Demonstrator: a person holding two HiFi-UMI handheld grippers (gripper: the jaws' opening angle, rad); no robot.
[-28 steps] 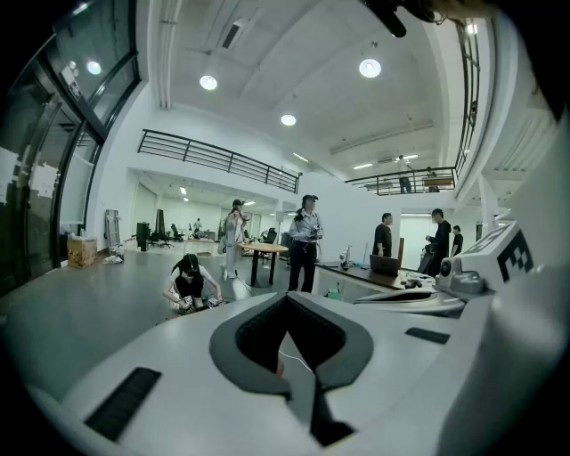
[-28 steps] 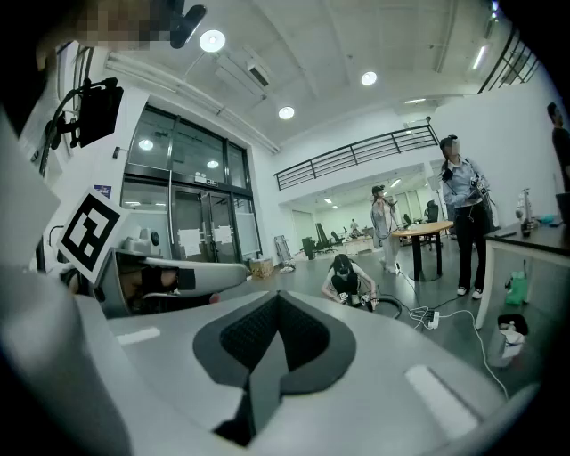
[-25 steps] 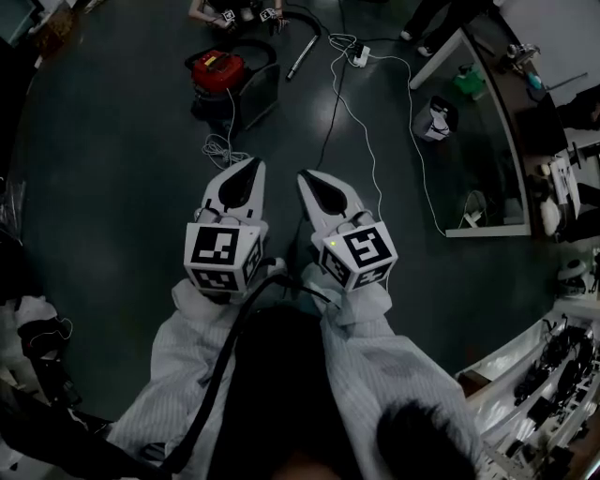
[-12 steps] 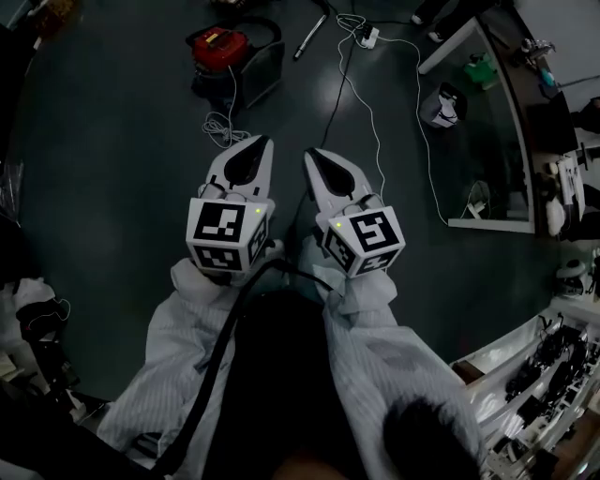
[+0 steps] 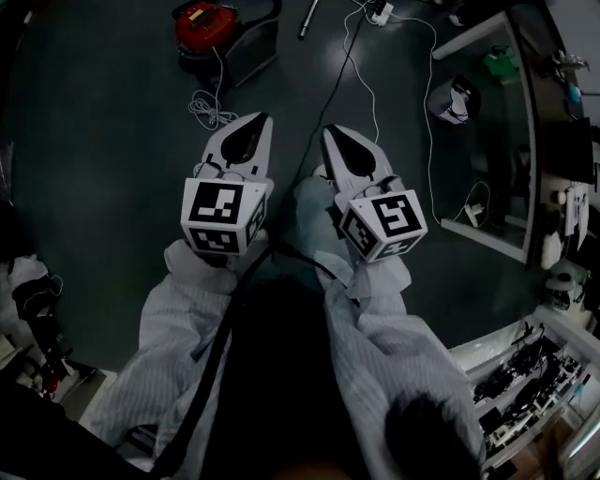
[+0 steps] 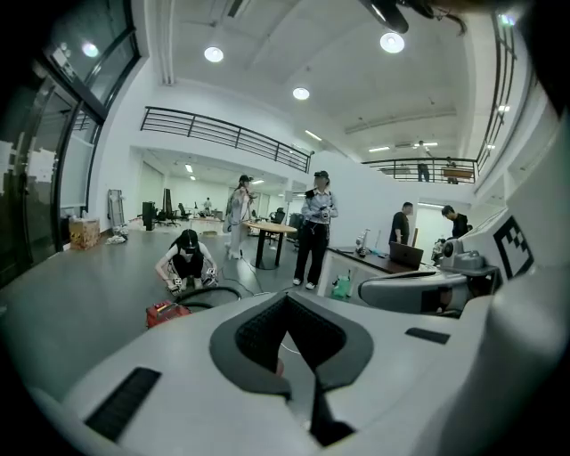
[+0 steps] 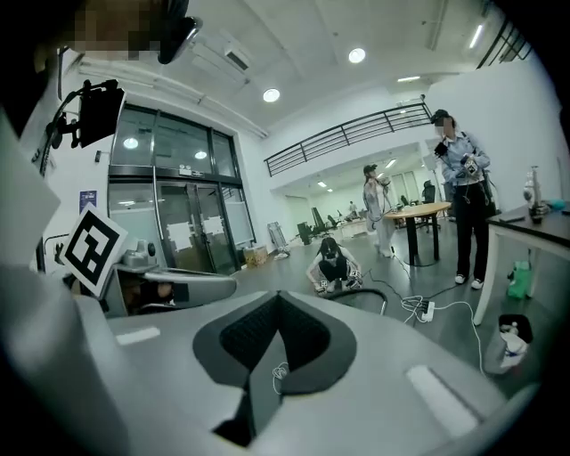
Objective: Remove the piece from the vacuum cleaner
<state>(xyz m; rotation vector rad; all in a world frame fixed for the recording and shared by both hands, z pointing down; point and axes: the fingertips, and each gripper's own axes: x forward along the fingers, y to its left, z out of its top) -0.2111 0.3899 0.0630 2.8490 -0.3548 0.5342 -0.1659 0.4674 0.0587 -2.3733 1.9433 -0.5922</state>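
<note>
Task not started yet, by my read: 0 steps done. The left hand-held gripper (image 5: pixel 254 125) and right hand-held gripper (image 5: pixel 335 137) are both clenched w/ nothing in them. Each gripper view shows the 2 dark pads meeting in a closed seam, only floor beyond. They sit side by side in front of the person, pointing toward the far end of the room, well apart from anything to grab.

The vacuum cleaner (image 5: pixel 201 22) stands on the floor at far left in the head view, w/ a red top and black body. A loose coil of white cable (image 5: pixel 212 109) lies on the floor between it and the left hand-held gripper. A metal wand (image 5: pixel 307 19) lies just right of the vac, w/ a power strip (image 5: pixel 380 11) further right. A glass worktop (image 5: pixel 497 159) runs along the right side.

The left gripper view shows another person crouched on the floor just beyond the vac, w/ a black hose arcing beside it.

What's left is basically everything: close the gap, open the jaws, grip the piece, pull it free. I can't tell which piece is meant, as the vac is too small and dark here.
</note>
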